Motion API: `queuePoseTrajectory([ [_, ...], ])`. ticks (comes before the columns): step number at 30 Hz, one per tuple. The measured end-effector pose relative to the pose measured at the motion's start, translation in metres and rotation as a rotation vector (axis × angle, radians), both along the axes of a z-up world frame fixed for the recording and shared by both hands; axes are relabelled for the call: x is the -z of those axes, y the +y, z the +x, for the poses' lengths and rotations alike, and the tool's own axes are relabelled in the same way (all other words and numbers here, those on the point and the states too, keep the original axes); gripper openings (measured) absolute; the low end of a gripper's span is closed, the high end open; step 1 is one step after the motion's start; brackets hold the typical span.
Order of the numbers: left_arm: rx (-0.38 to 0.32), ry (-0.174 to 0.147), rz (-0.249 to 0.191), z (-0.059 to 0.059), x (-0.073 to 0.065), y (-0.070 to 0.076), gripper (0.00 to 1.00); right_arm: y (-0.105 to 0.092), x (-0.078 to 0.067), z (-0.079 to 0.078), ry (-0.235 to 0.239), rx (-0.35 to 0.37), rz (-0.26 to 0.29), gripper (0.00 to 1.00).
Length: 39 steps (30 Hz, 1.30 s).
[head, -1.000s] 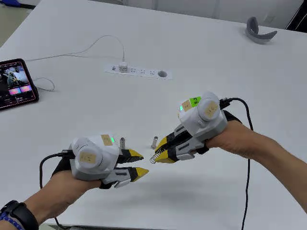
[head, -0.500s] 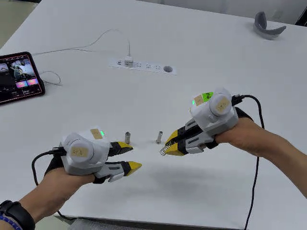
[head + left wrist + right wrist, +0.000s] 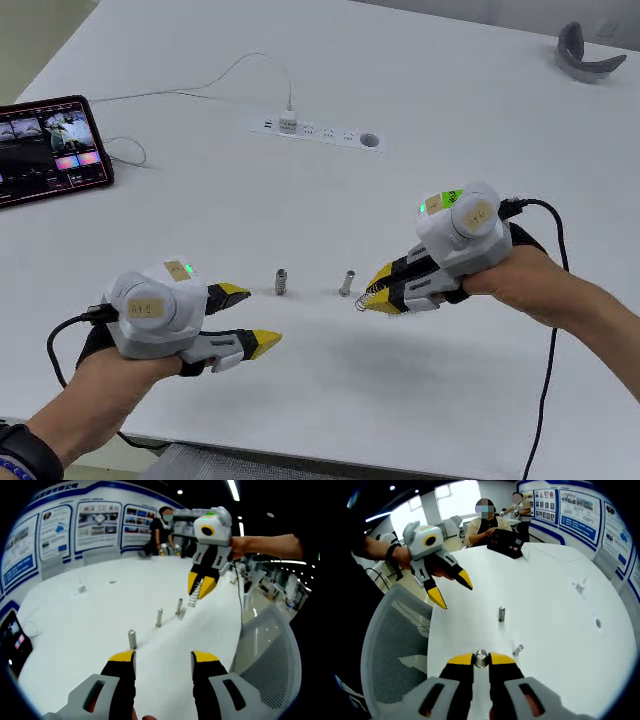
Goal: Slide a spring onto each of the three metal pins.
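Spring (image 3: 363,298) is pinched between the yellow tips of the right gripper (image 3: 382,289), whose jaws are closed on it. In the head view its free end pokes out toward 8 o'clock, clear of the white table (image 3: 300,200). We see a short steel coil, pale grey. End-on in the right gripper view it reads as a small ring between the two tips. A bare metal pin (image 3: 347,283) stands upright just beside the coil's free end, at about 10 o'clock from it. At 9 o'clock from that pin stands a second pin (image 3: 281,282), and its shaft looks ribbed in the right gripper view. The left gripper (image 3: 250,316) hovers with its jaws apart and nothing between them. A second ago its tips were just beside the ribbed pin, but now that pin stands near them at 2 o'clock with bare table between
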<state>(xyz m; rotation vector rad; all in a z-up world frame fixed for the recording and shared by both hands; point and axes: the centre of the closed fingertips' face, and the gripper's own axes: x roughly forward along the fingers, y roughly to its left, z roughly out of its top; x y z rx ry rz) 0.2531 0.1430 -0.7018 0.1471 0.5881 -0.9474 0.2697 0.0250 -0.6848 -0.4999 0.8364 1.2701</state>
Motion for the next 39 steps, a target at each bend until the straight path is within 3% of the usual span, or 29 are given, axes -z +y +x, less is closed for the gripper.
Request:
queuePoseTrajectory([
  [25,-0.103,0.016,0.001,0.006,0.002,0.032,0.56,-0.001,0.018,0.044,-0.023,0.01,-0.059,0.12],
  [39,-0.139,0.035,-0.004,0.0,0.003,0.042,0.56,0.001,0.033,0.061,-0.023,-0.02,-0.098,0.12],
])
